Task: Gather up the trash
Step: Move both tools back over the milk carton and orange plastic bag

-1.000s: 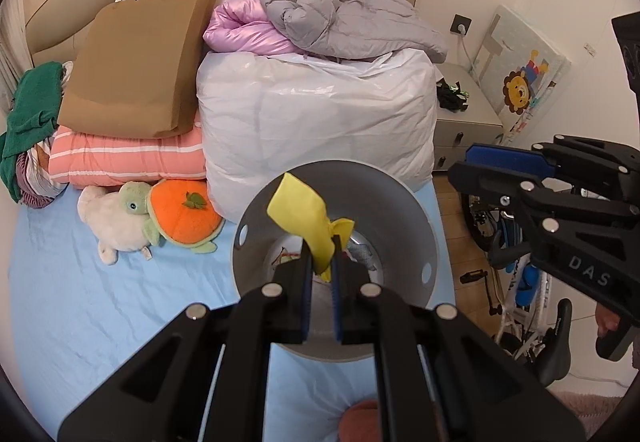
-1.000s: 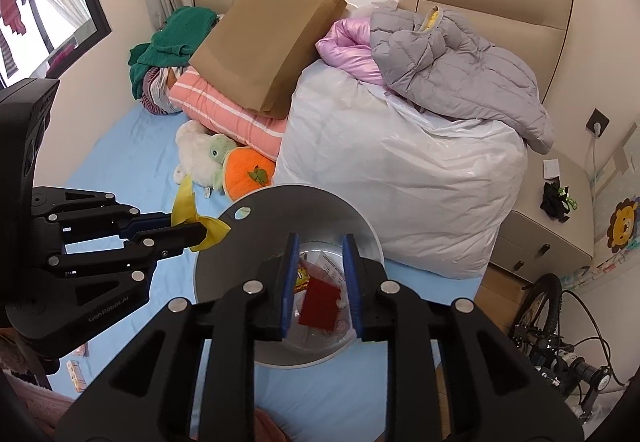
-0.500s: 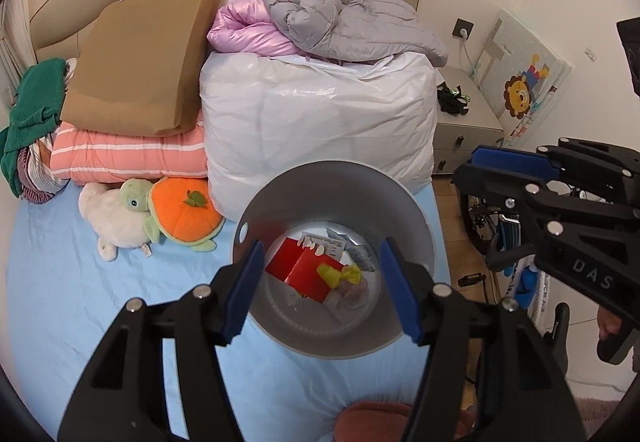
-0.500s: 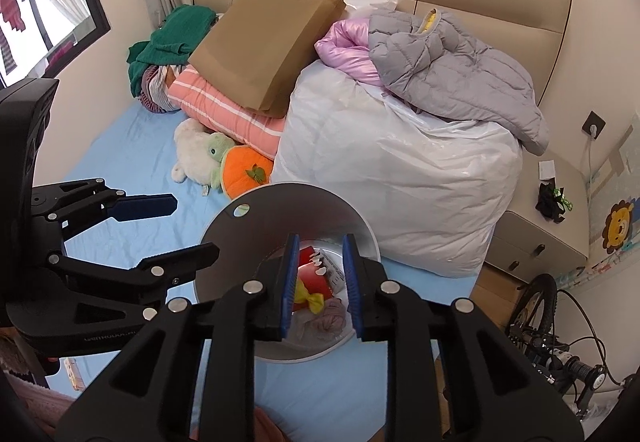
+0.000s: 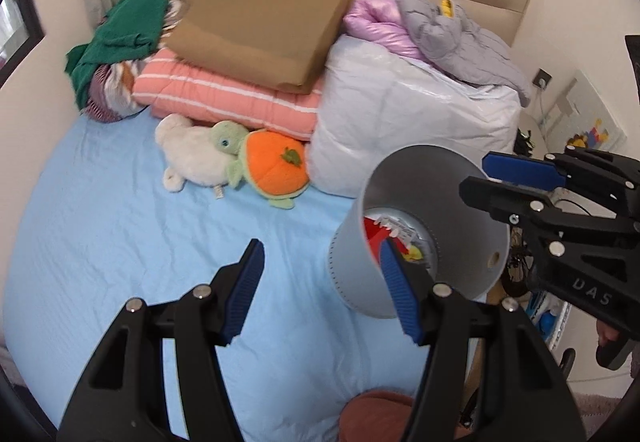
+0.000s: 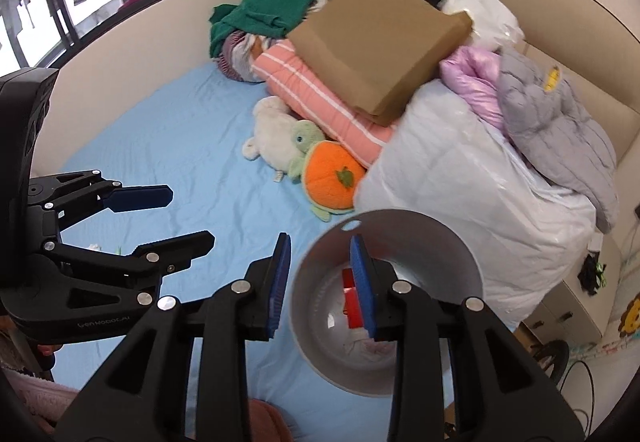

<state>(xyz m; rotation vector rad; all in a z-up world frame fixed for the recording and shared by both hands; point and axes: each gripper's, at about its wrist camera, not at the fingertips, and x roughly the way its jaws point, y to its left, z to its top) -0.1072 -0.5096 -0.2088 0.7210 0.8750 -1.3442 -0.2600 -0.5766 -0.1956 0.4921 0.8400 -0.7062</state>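
Left wrist view: the left claw (image 5: 320,288) is standing wide open with nothing between its blue pads, hanging over the blue bed sheet (image 5: 120,234); its jaws have just been opening. The gray bin (image 5: 420,226) is sitting on the bed at the right, its near rim just behind the claw's right finger. Red and yellow trash (image 5: 374,236) is lying inside the bin on its bottom. The right claw (image 5: 476,176) is reaching in from the right edge, over the far side of the bin. A plush turtle (image 5: 272,170) is lying near a white bag (image 5: 412,126).

Right wrist view: the right claw (image 6: 320,278) is standing partly open and gripping nothing; its jaws have just been opening. Its right finger is showing in front of the bin's (image 6: 452,242) mouth, its left finger over the sheet (image 6: 172,130) just beside the bin. Red trash (image 6: 350,296) is lying inside the bin. The left claw (image 6: 188,216) is hanging open at the left, over the sheet. A brown paper bag (image 6: 380,46) is resting on a striped pink quilt (image 6: 316,90).
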